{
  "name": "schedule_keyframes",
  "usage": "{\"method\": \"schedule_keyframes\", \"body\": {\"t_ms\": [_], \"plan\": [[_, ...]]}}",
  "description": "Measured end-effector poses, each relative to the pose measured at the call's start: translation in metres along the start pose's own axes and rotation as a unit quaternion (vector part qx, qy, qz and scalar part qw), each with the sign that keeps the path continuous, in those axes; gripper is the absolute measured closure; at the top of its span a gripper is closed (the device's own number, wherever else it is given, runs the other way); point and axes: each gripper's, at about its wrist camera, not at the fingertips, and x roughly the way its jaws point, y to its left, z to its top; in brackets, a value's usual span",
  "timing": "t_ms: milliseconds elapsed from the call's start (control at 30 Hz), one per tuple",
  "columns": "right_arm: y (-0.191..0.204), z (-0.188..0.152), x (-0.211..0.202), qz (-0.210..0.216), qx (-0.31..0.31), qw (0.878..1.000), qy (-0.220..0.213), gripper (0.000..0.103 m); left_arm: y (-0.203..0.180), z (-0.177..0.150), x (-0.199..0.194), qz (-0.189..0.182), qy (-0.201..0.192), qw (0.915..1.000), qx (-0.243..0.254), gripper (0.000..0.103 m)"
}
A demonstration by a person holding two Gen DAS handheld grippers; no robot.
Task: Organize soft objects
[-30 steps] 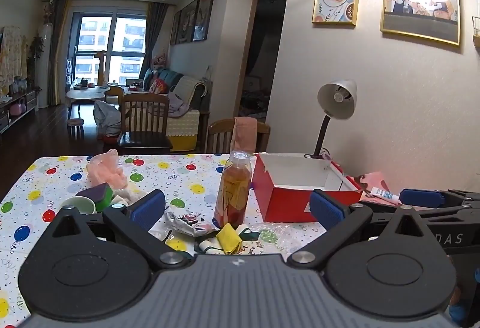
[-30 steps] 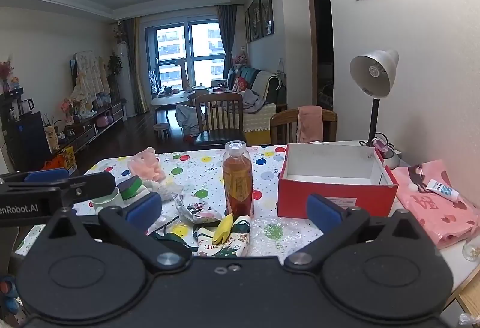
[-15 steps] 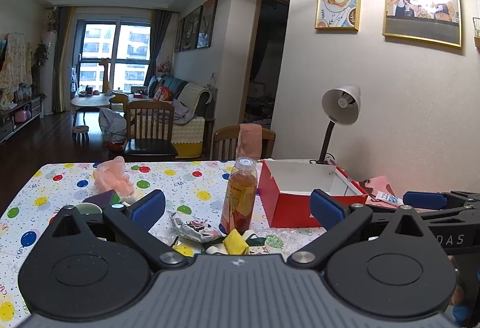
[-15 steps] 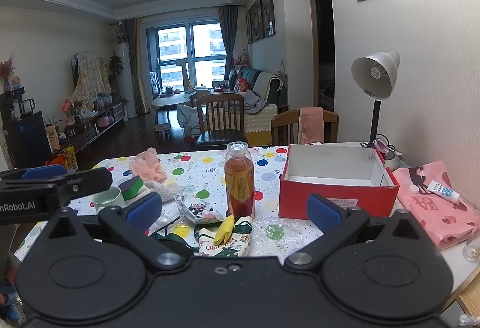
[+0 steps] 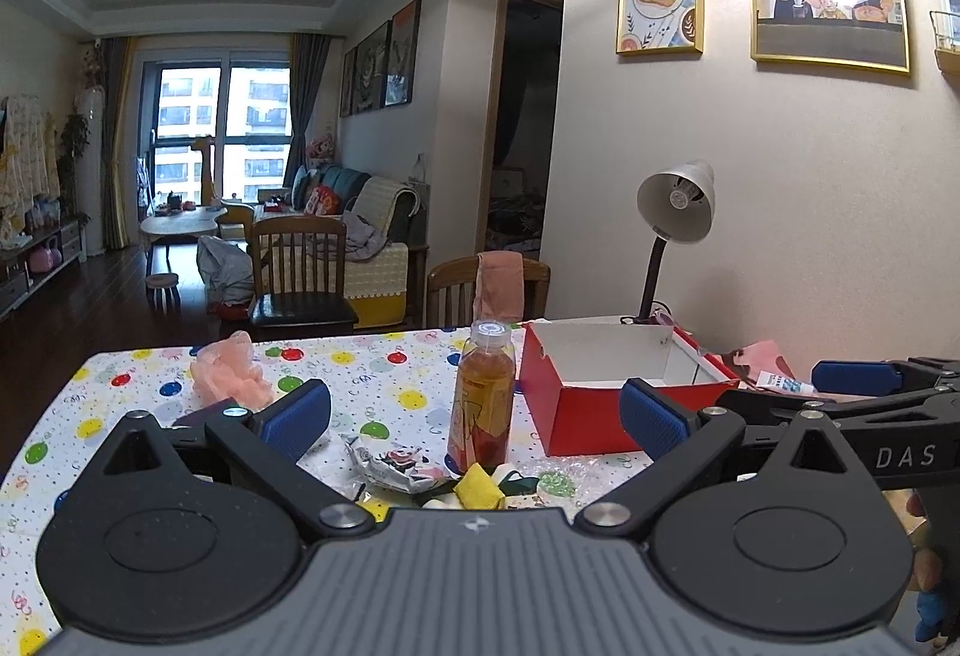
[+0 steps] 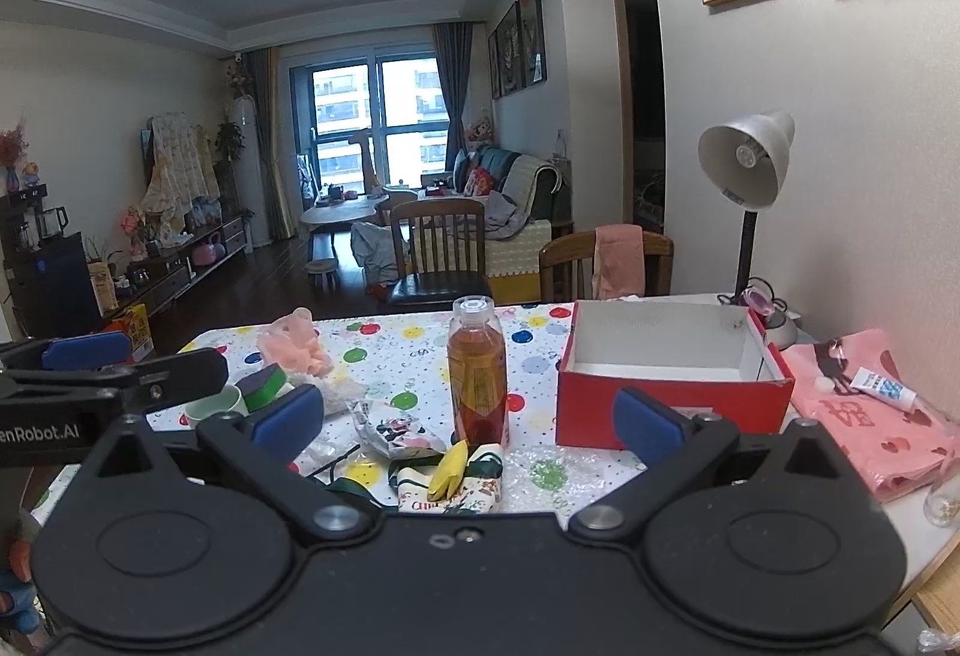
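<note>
— Comparing with a second ago: the left tool (image 5: 474, 413) has lifted, so the pink soft toy (image 5: 231, 371) sits lower left of frame; both tools stay spread, empty.
— And the right tool (image 6: 468, 419)?
— Barely moved. The polka-dot bench (image 6: 540, 350) carries a bottle (image 6: 477, 371), a red box (image 6: 672, 404); living room behind.

You get soft, even daylight from the far window (image 6: 378, 113); both views are sharp, the lamp (image 6: 747, 158) is unlit, and straight lines bow near the edges.
</note>
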Motion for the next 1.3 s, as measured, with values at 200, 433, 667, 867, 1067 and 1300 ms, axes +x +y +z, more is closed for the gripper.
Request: {"method": "schedule_keyframes", "body": {"t_ms": [200,433,667,867,1067,1300], "plan": [[-0.0029,-0.0011,0.0008,-0.002,0.009,1.000,0.000,0.000,-0.0008,0.0001,-0.0013,-0.003,-0.003,1.0000,0.005,0.000],[0.0007,-0.0024,0.0006,0.007,0.006,1.000,-0.001,0.000,-0.0012,0.0007,-0.0011,-0.002,-0.002,1.0000,0.007,0.000],[-0.0011,-0.0025,-0.0019,-0.001,0.006,1.000,-0.008,0.000,-0.0008,0.0005,-0.0023,-0.010,-0.005,0.9999,0.007,0.000],[-0.0022,-0.0029,-0.0028,-0.013,0.007,1.000,-0.011,0.000,-0.0012,0.0007,-0.0027,-0.016,-0.008,0.9998,0.009,0.000],[-0.0018,-0.0018,-0.0034,-0.014,0.006,1.000,-0.009,0.000,-0.0011,0.0004,-0.0011,-0.029,-0.006,0.9995,0.009,0.000],[-0.0030,0.0004,-0.0032,-0.015,0.005,1.000,-0.008,0.000,-0.0009,0.0011,0.0009,-0.037,-0.005,0.9993,0.004,0.000]]}}
